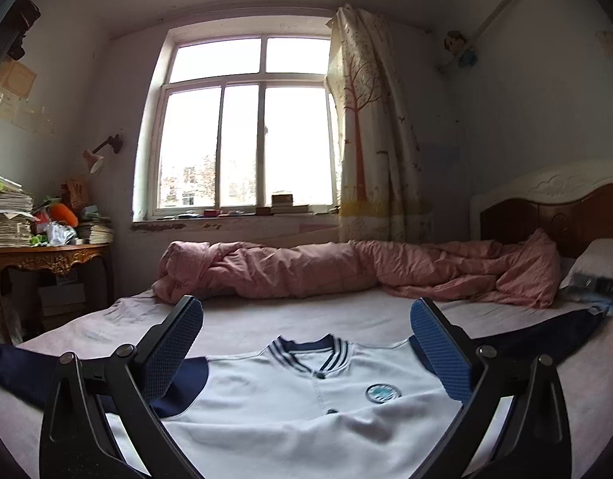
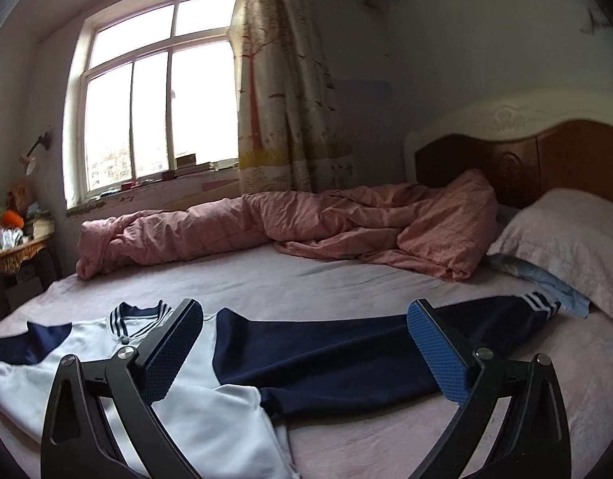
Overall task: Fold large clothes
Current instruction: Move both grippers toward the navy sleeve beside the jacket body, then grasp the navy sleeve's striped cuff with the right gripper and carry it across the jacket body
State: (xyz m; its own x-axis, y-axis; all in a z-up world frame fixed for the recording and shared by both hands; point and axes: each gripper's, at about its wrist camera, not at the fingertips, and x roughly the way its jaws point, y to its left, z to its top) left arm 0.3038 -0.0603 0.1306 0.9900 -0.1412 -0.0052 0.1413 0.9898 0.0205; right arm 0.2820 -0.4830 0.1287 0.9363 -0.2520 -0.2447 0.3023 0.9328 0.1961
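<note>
On the near part of the bed (image 2: 346, 279) a white jacket (image 1: 306, 411) with navy sleeves lies flat, front up, collar toward the window and both sleeves spread out to the sides. The striped collar (image 1: 310, 349) sits just beyond the middle of the left gripper (image 1: 306, 343), and a round badge (image 1: 382, 393) shows on the chest. The right sleeve (image 2: 346, 355) stretches out toward the pillow (image 2: 578, 247), its striped cuff (image 2: 540, 305) stopping just short of a blue cloth (image 2: 546, 279) tucked under the pillow.

Both tools are spread wide with nothing between the fingers. The left gripper hangs over the chest of the jacket; the right gripper (image 2: 306, 343) hangs over the upper part of the right sleeve, near the shoulder seam.

This looks like the very start of folding: the garment is laid out and no fold has been made. The next move likely calls for taking a sleeve near its cuff and bringing it across the chest, which means reaching further out along the sleeve and pinching only the top layer of cloth.

Beyond the jacket a pink quilt (image 1: 346, 271) is bunched along the far side of the bed, below the window (image 1: 246, 127) and curtain (image 1: 374, 131). A cluttered side table (image 1: 46, 255) stands at the left.
</note>
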